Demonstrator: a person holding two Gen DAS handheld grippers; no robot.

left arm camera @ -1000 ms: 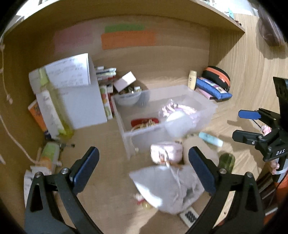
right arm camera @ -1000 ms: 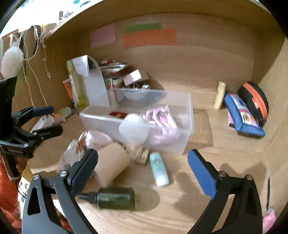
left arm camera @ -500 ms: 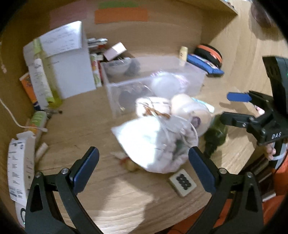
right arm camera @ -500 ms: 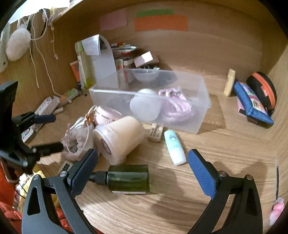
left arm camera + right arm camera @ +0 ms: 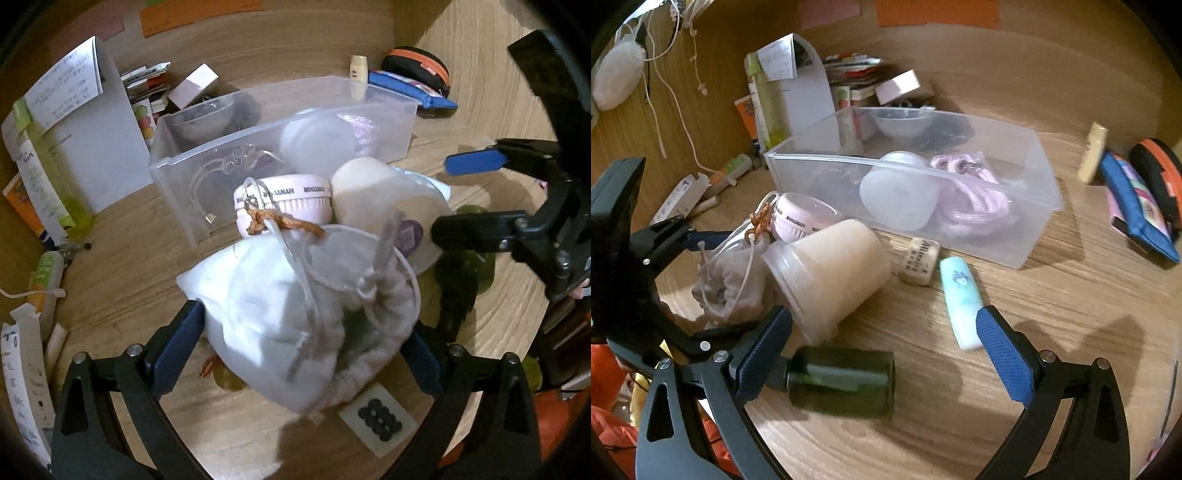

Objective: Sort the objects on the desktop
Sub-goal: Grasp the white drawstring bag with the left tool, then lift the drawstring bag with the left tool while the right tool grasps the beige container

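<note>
A white drawstring pouch [image 5: 295,314] lies on the wooden desk, and my left gripper [image 5: 299,354] is open with a finger on either side of it. The same pouch [image 5: 731,284] shows in the right wrist view, with the left gripper [image 5: 713,284] around it. A dark green bottle [image 5: 842,380] lies on its side between the fingers of my open right gripper [image 5: 884,354]; its left finger is at the bottle's neck. Behind stands a clear plastic bin [image 5: 258,147] holding a white round thing and pink cord. The right gripper [image 5: 469,195] shows at the right of the left wrist view.
A cream jar [image 5: 834,266] lies tipped beside a pink round case [image 5: 798,218]. A mint tube [image 5: 962,295] and a small block [image 5: 919,260] lie in front of the bin [image 5: 997,229]. A blue pencil case [image 5: 1137,218] is far right. A dotted white card [image 5: 380,421] lies near the desk edge.
Both grippers came down and forward. The left one now straddles the pouch; the right one has closed in on the green bottle. Both stay open.
</note>
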